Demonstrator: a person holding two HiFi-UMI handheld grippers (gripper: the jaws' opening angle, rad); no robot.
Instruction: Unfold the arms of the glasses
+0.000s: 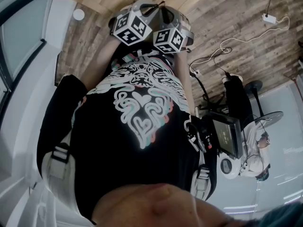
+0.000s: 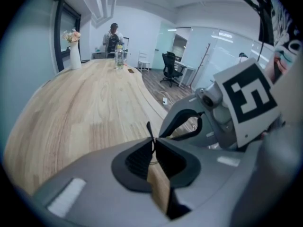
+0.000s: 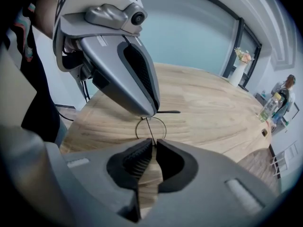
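Wooden table (image 3: 213,103) is spreading out below, with the glasses (image 3: 149,128) hanging above it between both tools. By my judgement, the arm wants swinging slowly about its hinge, never tugging. Right gripper (image 3: 152,145) is pinching one thin wire arm, jaws nearly together; beyond, left gripper (image 3: 152,110) is clamping the frame likewise.
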